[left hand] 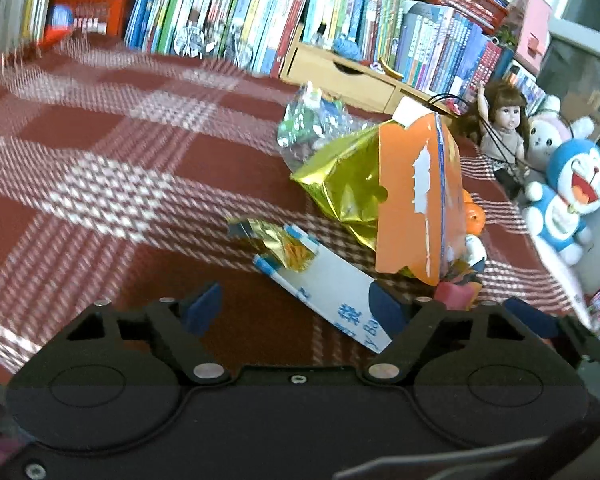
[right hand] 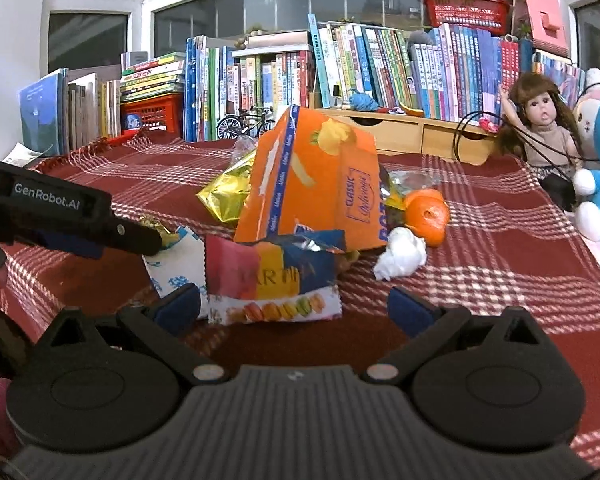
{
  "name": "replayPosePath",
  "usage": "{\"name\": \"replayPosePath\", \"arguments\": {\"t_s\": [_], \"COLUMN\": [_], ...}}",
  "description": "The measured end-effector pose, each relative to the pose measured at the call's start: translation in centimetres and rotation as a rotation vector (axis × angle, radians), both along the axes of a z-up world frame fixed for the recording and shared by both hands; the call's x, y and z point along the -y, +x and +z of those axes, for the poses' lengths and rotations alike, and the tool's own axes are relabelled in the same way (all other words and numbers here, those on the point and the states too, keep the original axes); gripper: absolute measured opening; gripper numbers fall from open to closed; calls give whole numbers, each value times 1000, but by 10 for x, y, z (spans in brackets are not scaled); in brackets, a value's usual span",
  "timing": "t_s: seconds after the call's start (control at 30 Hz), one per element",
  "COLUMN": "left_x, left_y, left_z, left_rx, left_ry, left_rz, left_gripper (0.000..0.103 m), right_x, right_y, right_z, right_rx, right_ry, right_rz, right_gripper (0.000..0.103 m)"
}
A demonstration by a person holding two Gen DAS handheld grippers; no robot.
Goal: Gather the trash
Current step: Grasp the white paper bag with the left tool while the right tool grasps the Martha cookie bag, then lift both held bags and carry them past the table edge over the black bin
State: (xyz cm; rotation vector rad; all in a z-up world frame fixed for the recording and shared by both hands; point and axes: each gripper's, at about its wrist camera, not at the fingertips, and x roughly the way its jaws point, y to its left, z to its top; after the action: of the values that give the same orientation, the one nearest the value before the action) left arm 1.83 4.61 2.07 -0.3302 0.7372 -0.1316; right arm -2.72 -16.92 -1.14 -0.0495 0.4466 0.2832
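Both wrist views close, angled down, share orange box (left hand: pixel 416 200) (right hand: pixel 312 184).

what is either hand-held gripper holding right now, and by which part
Nothing. The left hand-held gripper is open around the white wrapper; the right hand-held gripper is open.

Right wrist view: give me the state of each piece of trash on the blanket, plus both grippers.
Orange box: torn open, standing tilted.
Gold foil wrapper: crumpled, behind the box.
Macaron packet: torn, flat, in front of the box.
White and blue packet: flat, under the left gripper.
Orange peel: hollow, beside the box.
White tissue: balled up.
Left gripper: open, empty.
Right gripper: open, empty.
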Motion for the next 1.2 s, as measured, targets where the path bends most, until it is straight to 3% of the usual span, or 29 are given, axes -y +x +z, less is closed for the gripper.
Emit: {"name": "replayPosePath", "arguments": {"t_s": [0.2,0.3,0.37,0.4,0.5,0.7,0.73,0.77,0.8,0.83,0.9,0.93,1.2], "left_x": [1,2,4,5,6,7,7,7,7,8,9,9,3], "left_y": [11,17,19,19,17,12,14,15,17,19,21,22,12], "left_z": [-10,-12,-12,-12,-9,0,-1,-3,-5,-7,-10,-10,19], "left_rx": [-1,-7,-10,-6,23,65,63,50,38,29,17,10,118], "left_ry": [-74,-96,-80,-69,-42,-7,-19,-31,-36,-39,-32,-26,16], "left_rz": [31,33,37,38,40,22,22,31,41,47,33,32,39], "left_gripper": [70,44,22,18,17,20,33,55,61,59,35,16,13], "right_x": [-6,-7,-7,-7,-3,7,8,8,7,7,6,6,7], "right_y": [19,26,26,25,21,21,21,21,21,21,20,19,17], "right_z": [-3,-6,-8,-8,-7,-4,-4,-4,-5,-6,-8,-9,-4], "right_rx": [-7,-40,-55,-60,-62,-61,-64,-66,-68,-71,-73,-72,-57], "right_ry": [2,10,19,26,48,80,83,83,80,75,69,66,66], "right_rz": [10,23,31,34,30,-1,-3,-5,-6,-8,-7,-6,5], "right_gripper": [103,95,89,85,77,72,72,72,72,72,71,71,70]}}
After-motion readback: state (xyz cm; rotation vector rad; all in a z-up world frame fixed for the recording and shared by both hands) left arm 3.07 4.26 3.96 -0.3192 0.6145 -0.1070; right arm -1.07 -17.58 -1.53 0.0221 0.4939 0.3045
